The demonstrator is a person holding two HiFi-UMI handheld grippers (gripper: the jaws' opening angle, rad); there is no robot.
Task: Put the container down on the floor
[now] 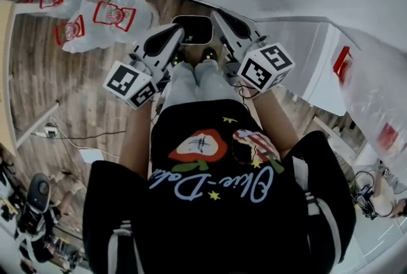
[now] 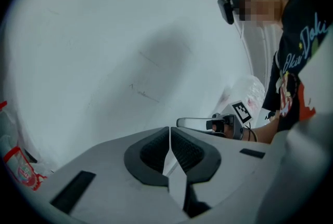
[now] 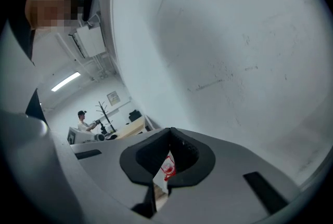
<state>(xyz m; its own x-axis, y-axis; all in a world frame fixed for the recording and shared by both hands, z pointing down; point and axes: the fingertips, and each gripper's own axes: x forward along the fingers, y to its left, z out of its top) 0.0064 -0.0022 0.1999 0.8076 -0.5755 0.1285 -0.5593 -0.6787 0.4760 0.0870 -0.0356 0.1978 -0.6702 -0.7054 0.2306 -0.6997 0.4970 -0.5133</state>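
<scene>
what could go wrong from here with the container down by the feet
1. The container sits on the floor right in front of the shoes, so a step forward may kick it.
2. The left tongs and right tongs, both shut and empty, seem close to the wall and could knock it.
3. A cable lies on the floor at the left, so a sidestep might catch it.

The person wears a black cloth T-shirt (image 1: 216, 222) with a red fruit picture (image 1: 198, 145) and pale blue curly writing (image 1: 191, 187). Past the T-shirt's hem come light grey trousers (image 1: 197, 83) and black shoes (image 1: 208, 54).
</scene>
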